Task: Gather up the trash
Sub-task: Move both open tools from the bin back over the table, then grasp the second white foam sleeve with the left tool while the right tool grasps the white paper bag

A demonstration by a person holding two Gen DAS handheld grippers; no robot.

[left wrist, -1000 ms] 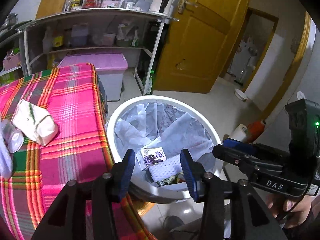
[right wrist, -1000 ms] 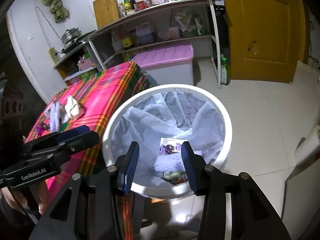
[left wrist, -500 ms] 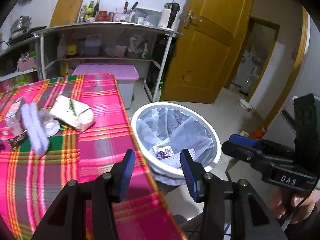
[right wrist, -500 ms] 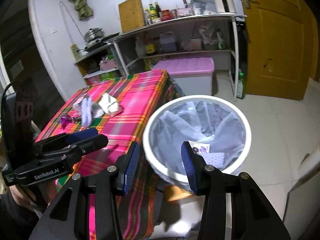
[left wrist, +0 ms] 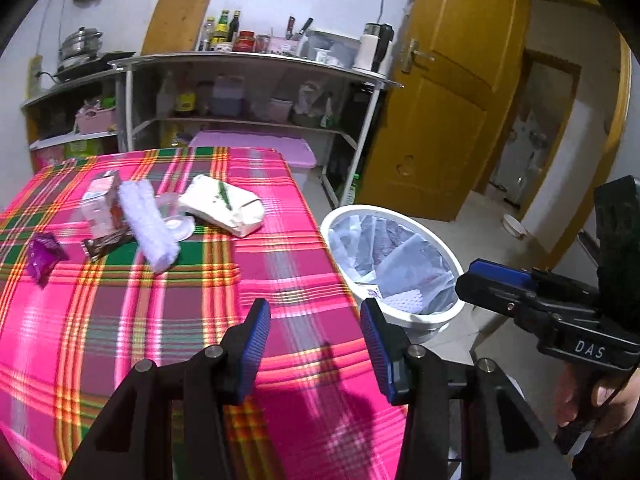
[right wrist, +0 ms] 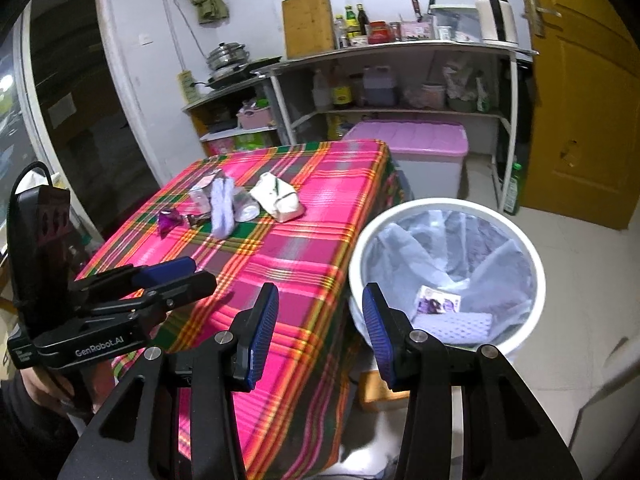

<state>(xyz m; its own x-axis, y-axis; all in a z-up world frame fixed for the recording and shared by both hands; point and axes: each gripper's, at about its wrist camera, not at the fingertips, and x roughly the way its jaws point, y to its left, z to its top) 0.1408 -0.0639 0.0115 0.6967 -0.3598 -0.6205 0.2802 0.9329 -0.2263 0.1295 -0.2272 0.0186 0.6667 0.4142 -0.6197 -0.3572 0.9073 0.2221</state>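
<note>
Trash lies in a cluster far back on the pink plaid table [left wrist: 280, 280]: a white tissue pack [left wrist: 222, 205], a white foam sleeve [left wrist: 148, 226], a pink carton [left wrist: 99, 205], a clear cup [left wrist: 176, 220], a dark wrapper [left wrist: 106, 243] and a purple wrapper [left wrist: 42, 256]. My left gripper [left wrist: 315, 340] hovers open and empty over the table's near right part. My right gripper [right wrist: 318, 332] hangs open and empty between the table's edge [right wrist: 340, 280] and the white lined bin [right wrist: 516, 240], which holds a small packet [right wrist: 438, 304] and a white mesh piece [right wrist: 456, 325].
The bin [left wrist: 384, 312] stands on the tiled floor right of the table. Behind are a metal shelf [left wrist: 248, 60] with bottles, a pink-lidded tub [right wrist: 408, 138] and a yellow door [left wrist: 452, 92]. A hand [left wrist: 588, 400] holds the right gripper's body at the left view's edge.
Both grippers have drawn back and left from over the bin toward the table; the trash cluster has come into fuller view. Both stay open and empty.
</note>
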